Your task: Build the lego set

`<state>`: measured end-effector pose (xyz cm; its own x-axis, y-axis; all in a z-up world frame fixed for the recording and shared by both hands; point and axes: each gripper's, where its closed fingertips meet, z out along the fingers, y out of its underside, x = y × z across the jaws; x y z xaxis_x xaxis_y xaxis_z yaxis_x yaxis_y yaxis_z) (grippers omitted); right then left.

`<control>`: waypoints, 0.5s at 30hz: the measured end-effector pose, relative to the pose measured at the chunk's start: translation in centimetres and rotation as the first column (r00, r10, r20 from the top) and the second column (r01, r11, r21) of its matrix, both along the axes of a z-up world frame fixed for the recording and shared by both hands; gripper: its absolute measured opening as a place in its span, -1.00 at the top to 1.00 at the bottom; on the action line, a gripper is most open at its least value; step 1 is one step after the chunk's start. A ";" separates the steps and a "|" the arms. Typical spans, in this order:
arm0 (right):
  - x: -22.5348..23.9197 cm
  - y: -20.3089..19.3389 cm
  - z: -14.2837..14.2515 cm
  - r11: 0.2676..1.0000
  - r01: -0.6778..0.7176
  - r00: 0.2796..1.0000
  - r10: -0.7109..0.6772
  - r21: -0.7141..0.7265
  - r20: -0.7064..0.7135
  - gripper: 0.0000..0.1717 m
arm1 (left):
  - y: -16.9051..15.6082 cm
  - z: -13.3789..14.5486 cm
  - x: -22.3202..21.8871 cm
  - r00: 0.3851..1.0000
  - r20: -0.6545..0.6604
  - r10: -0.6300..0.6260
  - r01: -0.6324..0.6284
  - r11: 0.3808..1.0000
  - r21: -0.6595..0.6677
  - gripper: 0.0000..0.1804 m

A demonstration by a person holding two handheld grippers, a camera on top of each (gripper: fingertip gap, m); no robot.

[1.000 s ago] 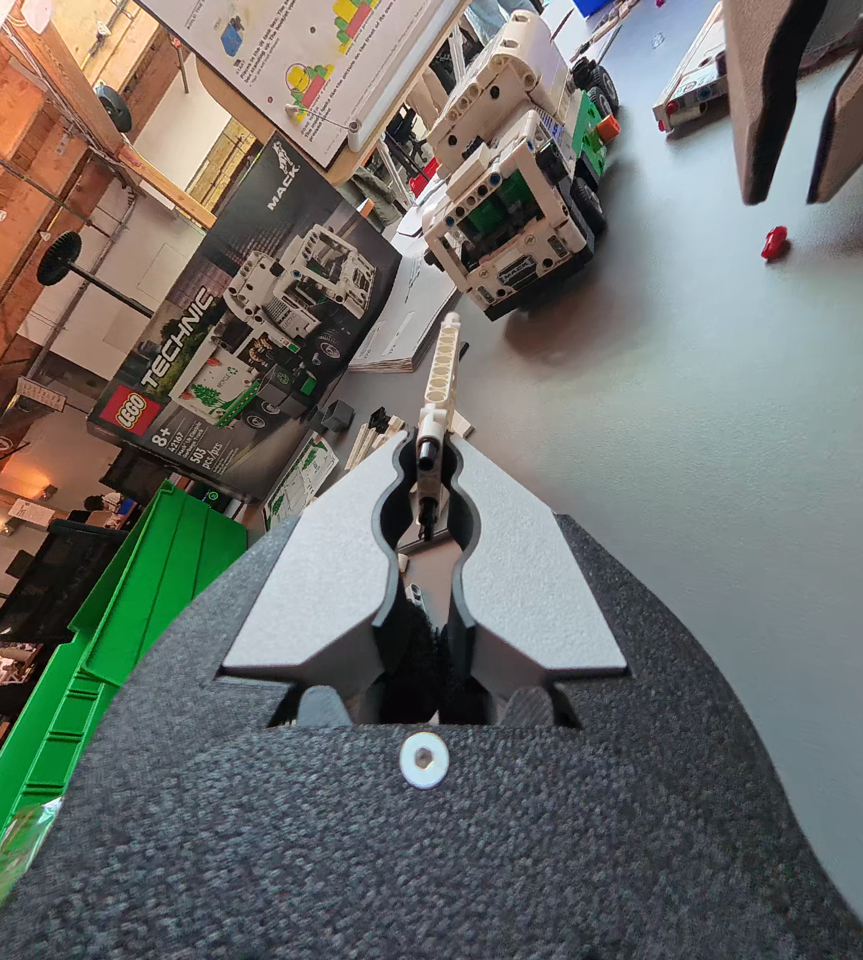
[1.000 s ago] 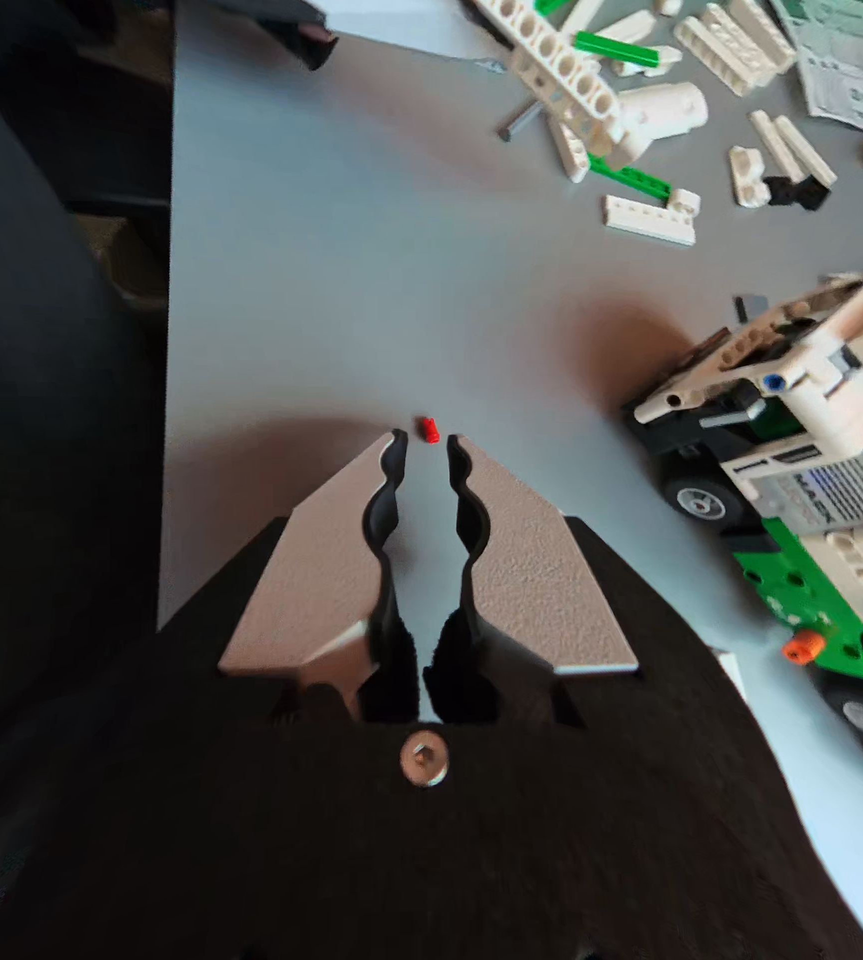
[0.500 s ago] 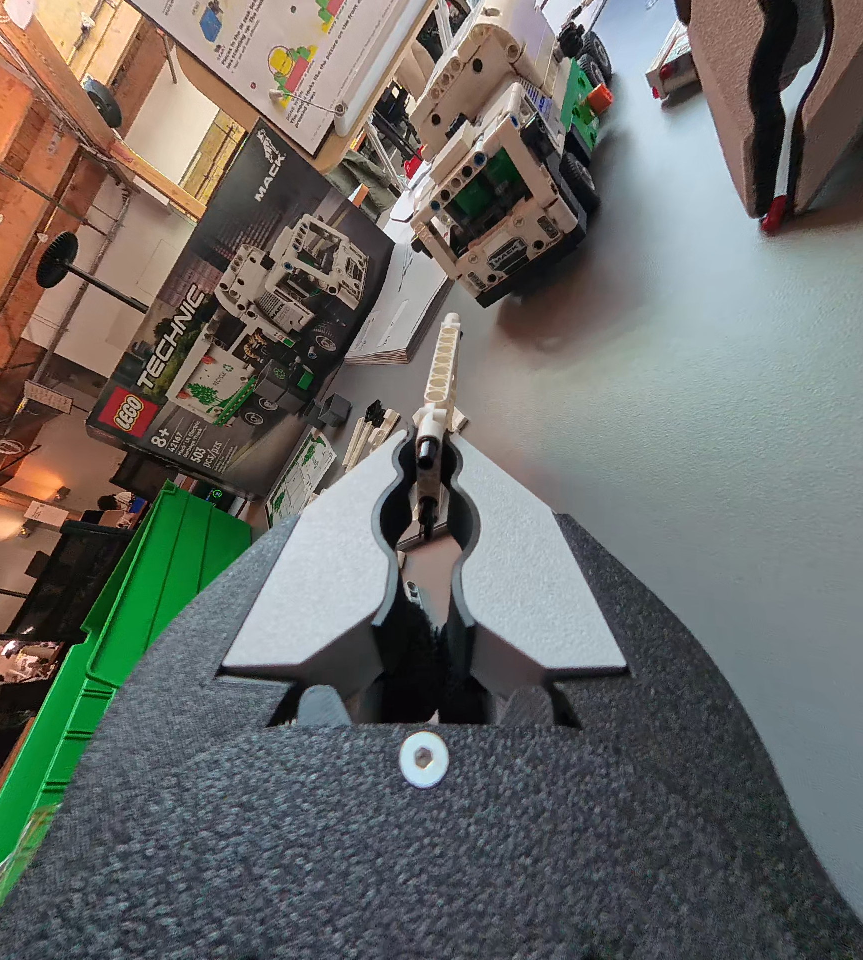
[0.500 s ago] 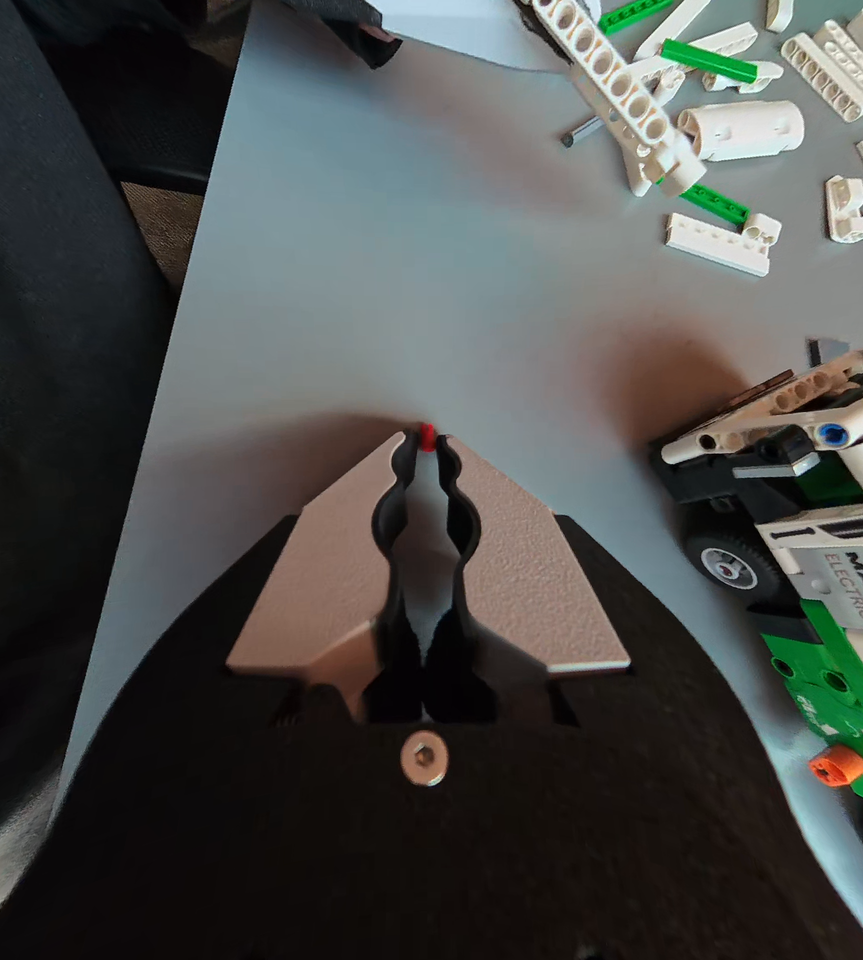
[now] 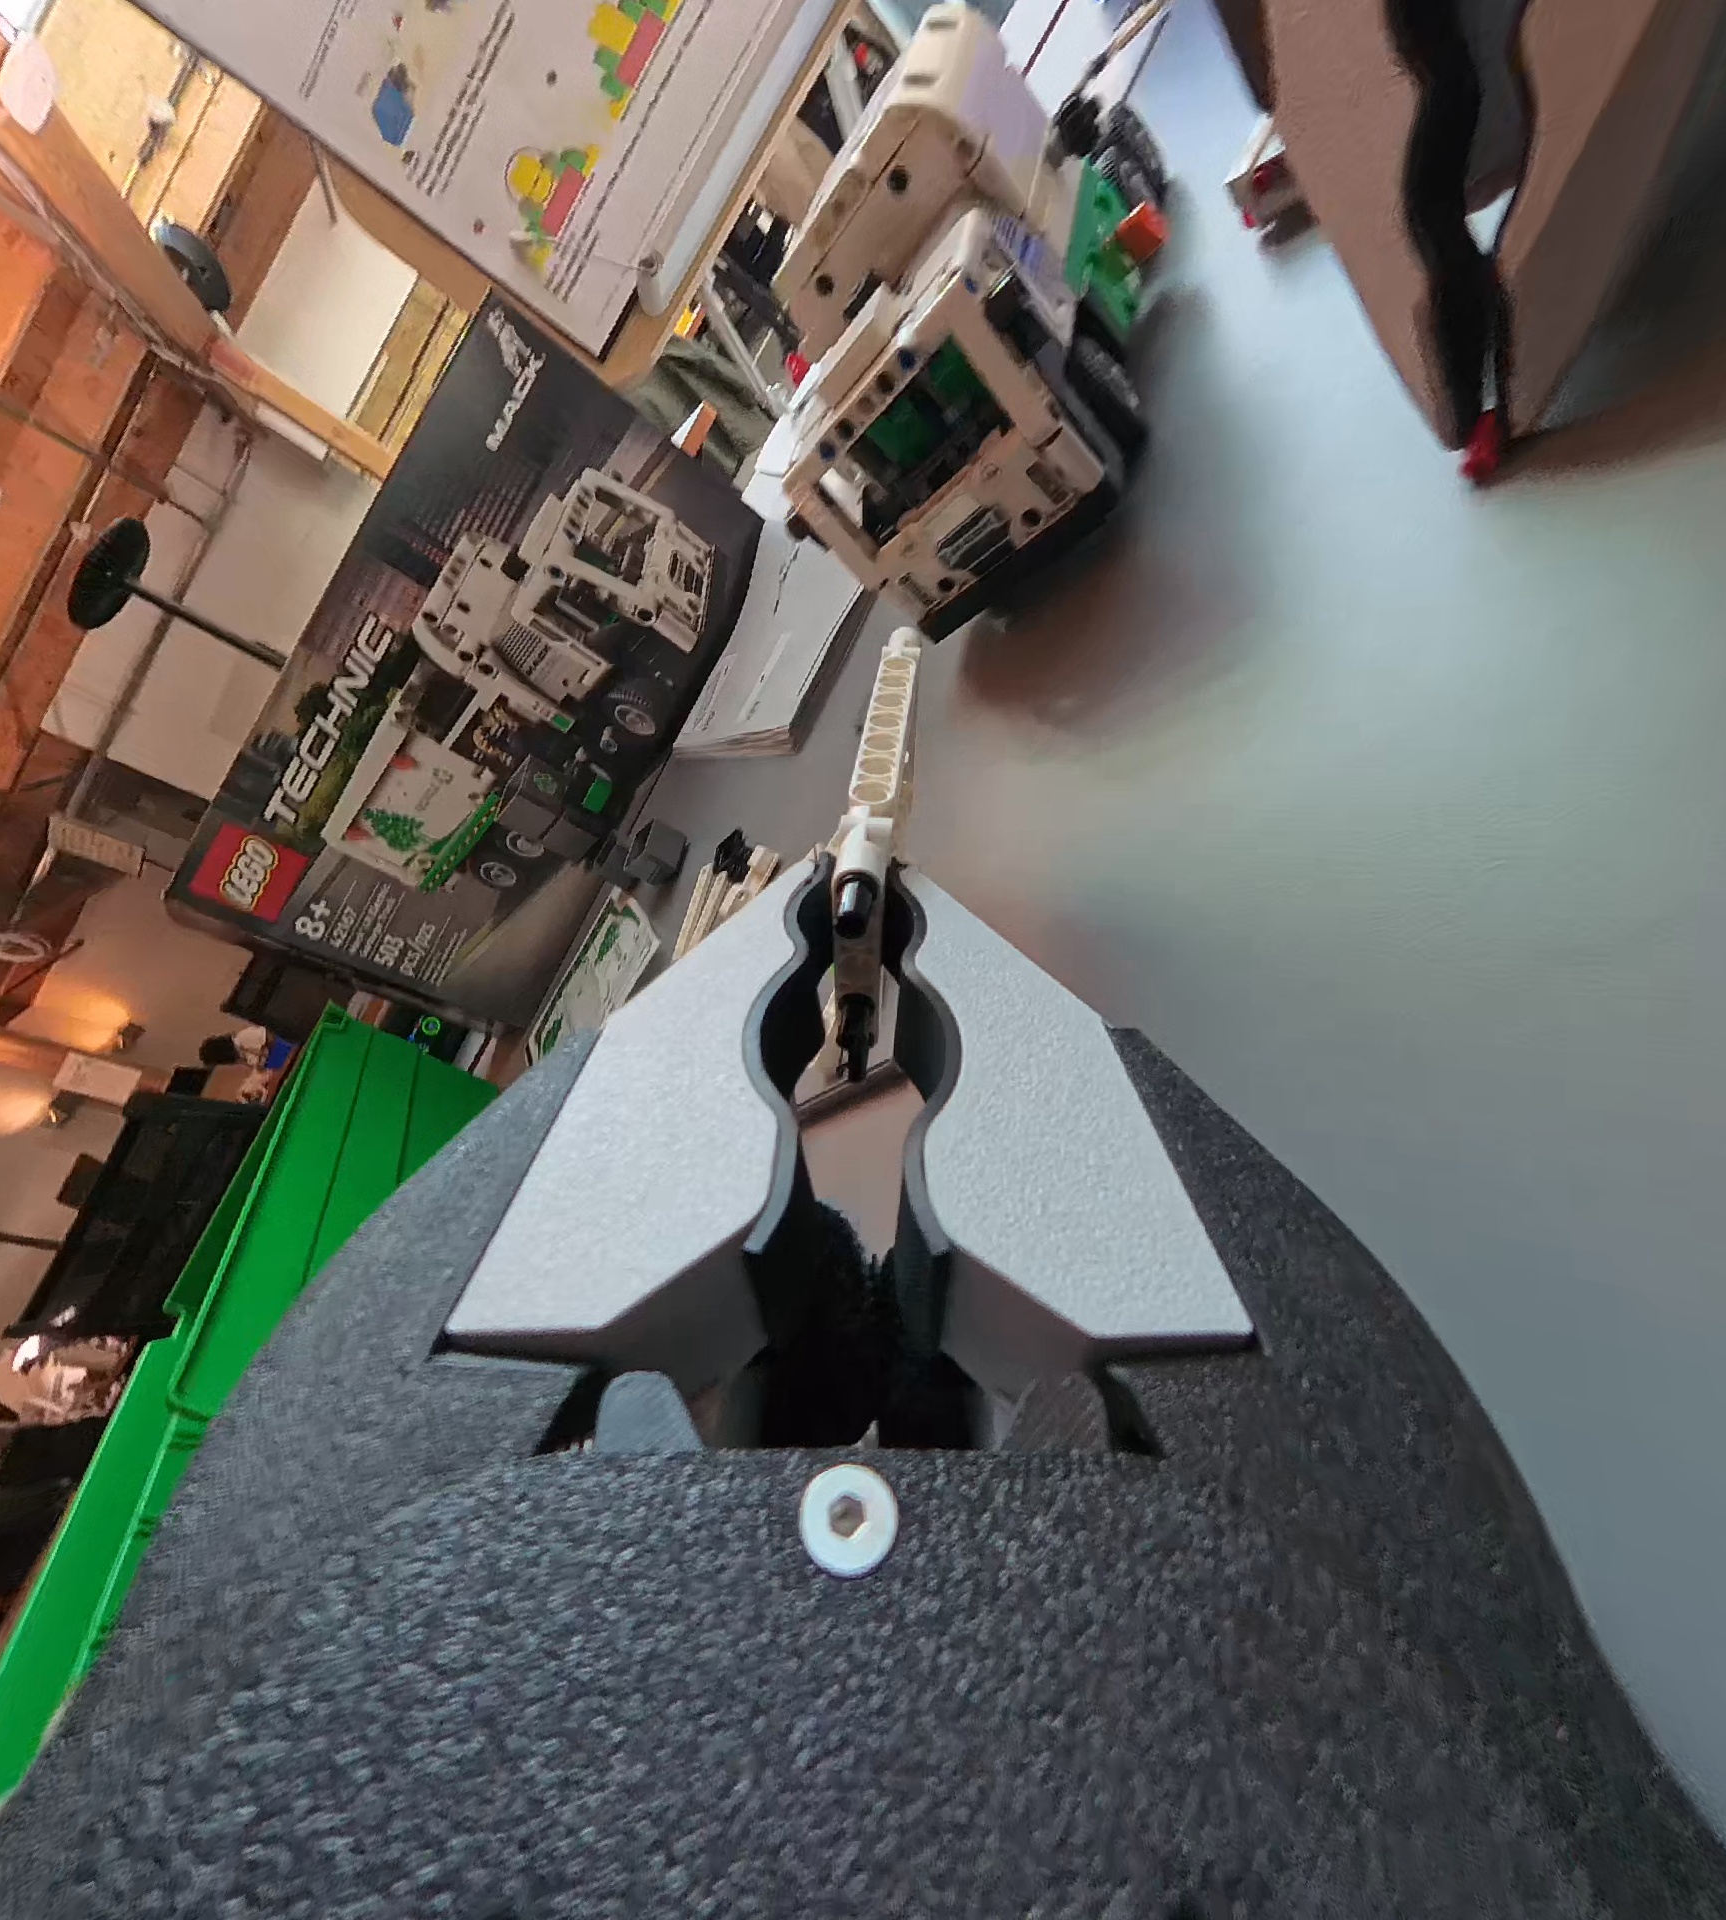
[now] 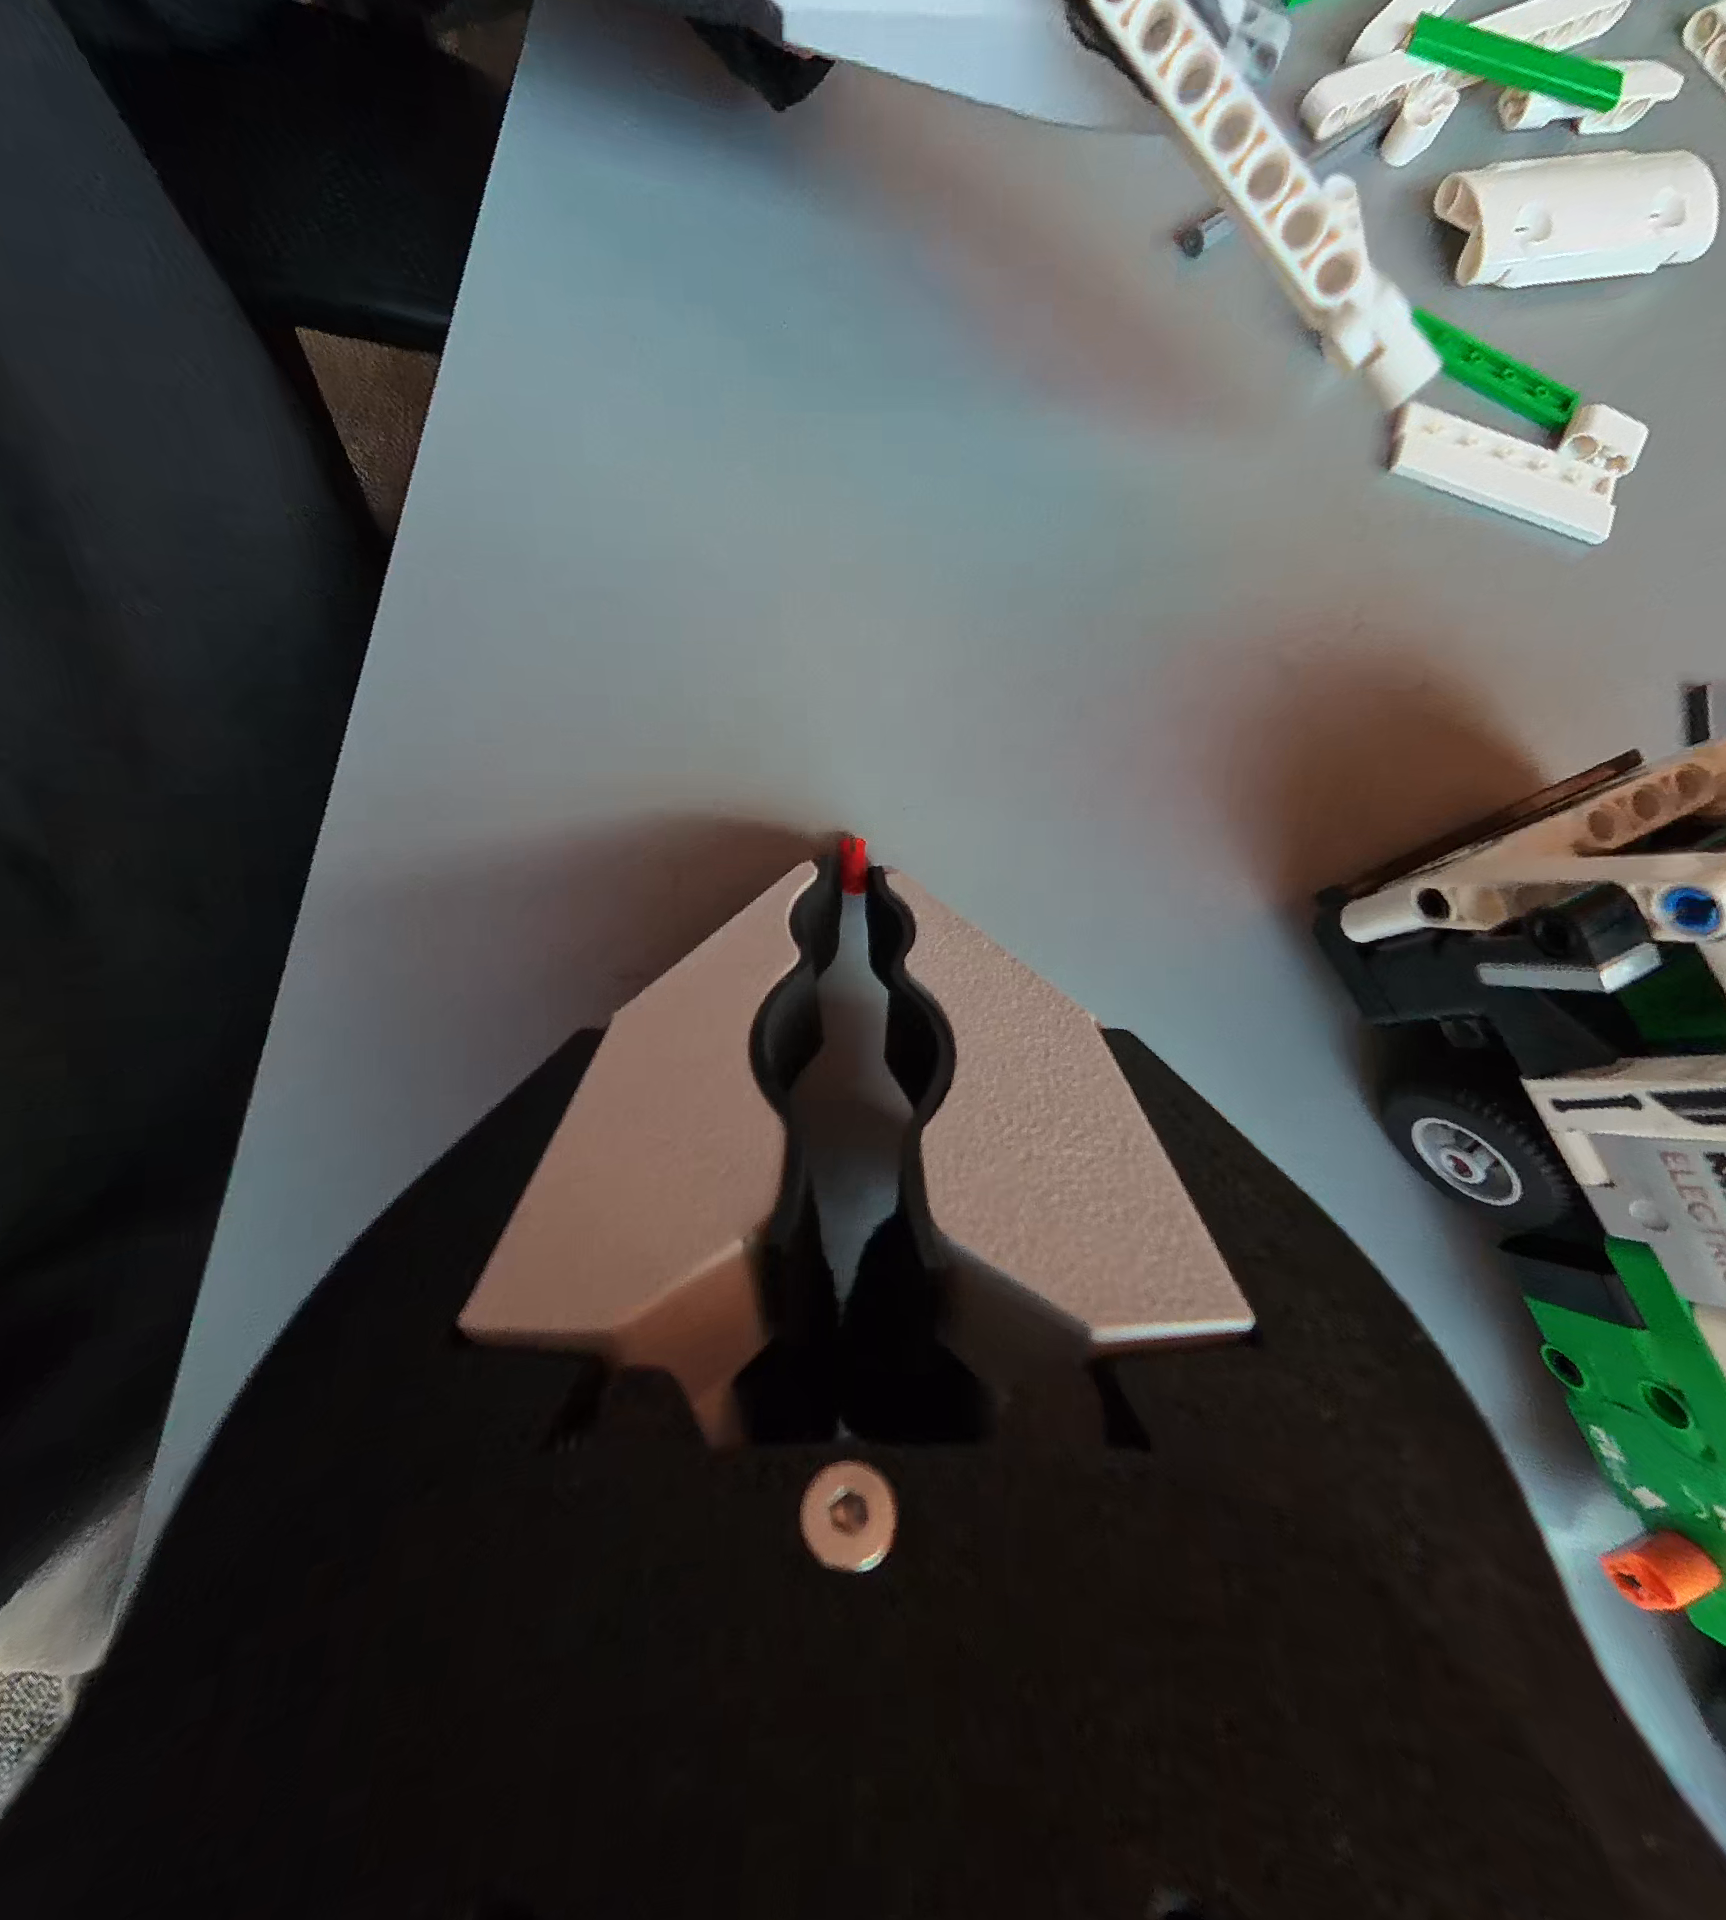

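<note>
My left gripper (image 5: 857,896) is shut on a white perforated beam assembly (image 5: 886,727) with black pins at its near end, held above the grey table (image 5: 1461,935); the same beam shows in the right wrist view (image 6: 1254,177). My right gripper (image 6: 851,883) is shut on a small red pin (image 6: 851,862) at its fingertips, low over the table (image 6: 838,520). The left wrist view shows that gripper (image 5: 1477,436) at the top right with the red pin (image 5: 1480,449) pinched between its tips.
A white and green toy truck stands on the table (image 5: 963,343) (image 6: 1648,1143). Loose white and green pieces (image 6: 1565,218) lie at the far right. A set box (image 5: 454,707), a booklet (image 5: 786,675) and a green bin (image 5: 246,1299) are to the left. The table's left edge (image 6: 402,582) is near. About 12 centimeters separates my left fingertips from my right.
My right gripper moved onto the red pin lying on the table and closed on it, and now holds it at its tips. My left gripper keeps the beam unchanged.
</note>
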<state>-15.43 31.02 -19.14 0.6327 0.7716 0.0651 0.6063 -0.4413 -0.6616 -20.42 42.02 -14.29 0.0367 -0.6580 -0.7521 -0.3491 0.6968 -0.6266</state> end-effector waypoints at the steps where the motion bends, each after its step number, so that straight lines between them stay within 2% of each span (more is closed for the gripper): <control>1: 0.0 0.0 0.0 1.000 -0.005 1.000 0.005 0.000 0.019 0.96 | -0.5 0.0 0.1 1.000 -0.003 -0.019 0.019 1.000 0.013 0.94; 3: -0.4 -0.2 0.8 0.998 -0.050 0.996 0.048 0.024 0.072 0.97 | -1.7 -0.4 0.6 0.998 -0.028 -0.063 0.064 0.997 0.042 0.94; 5: -0.3 0.6 3.6 0.987 -0.114 0.979 0.093 0.113 0.179 0.97 | -3.3 -0.9 1.2 0.992 -0.059 -0.108 0.113 0.990 0.083 0.94; 7: -0.5 1.3 6.6 0.947 -0.254 0.924 0.177 0.199 0.339 0.97 | -5.1 -1.0 1.8 0.985 -0.073 -0.155 0.163 0.980 0.116 0.94; 8: -0.8 1.6 7.5 0.915 -0.343 0.871 0.225 0.213 0.436 0.97 | -5.8 -1.2 2.1 0.982 -0.081 -0.170 0.179 0.975 0.134 0.94; 10: -1.5 1.5 7.8 0.833 -0.532 0.705 0.336 0.154 0.624 0.97 | -6.5 -1.6 2.5 0.981 -0.104 -0.166 0.183 0.964 0.192 0.94; 11: -1.8 1.2 7.3 0.805 -0.587 0.632 0.388 0.088 0.671 0.97 | -6.6 -1.7 2.5 0.982 -0.105 -0.157 0.177 0.959 0.224 0.94; 12: -2.0 1.0 6.8 0.792 -0.609 0.594 0.430 0.031 0.680 0.96 | -6.8 -1.8 2.6 0.984 -0.103 -0.147 0.169 0.952 0.254 0.94; 13: -2.1 0.9 6.2 0.793 -0.609 0.590 0.463 -0.012 0.662 0.96 | -6.8 -1.9 2.6 0.986 -0.103 -0.132 0.156 0.945 0.286 0.94; 15: -2.0 1.0 5.1 0.835 -0.539 0.639 0.489 -0.109 0.593 0.96 | -6.6 -1.9 2.7 0.992 -0.094 -0.088 0.118 0.918 0.379 0.94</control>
<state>-17.44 32.05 -14.02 -0.0470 0.9381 0.3432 0.9884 0.0934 -0.1200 -17.71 35.45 -16.20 -0.0810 -0.3164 -0.9451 -0.2977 0.9127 -0.2800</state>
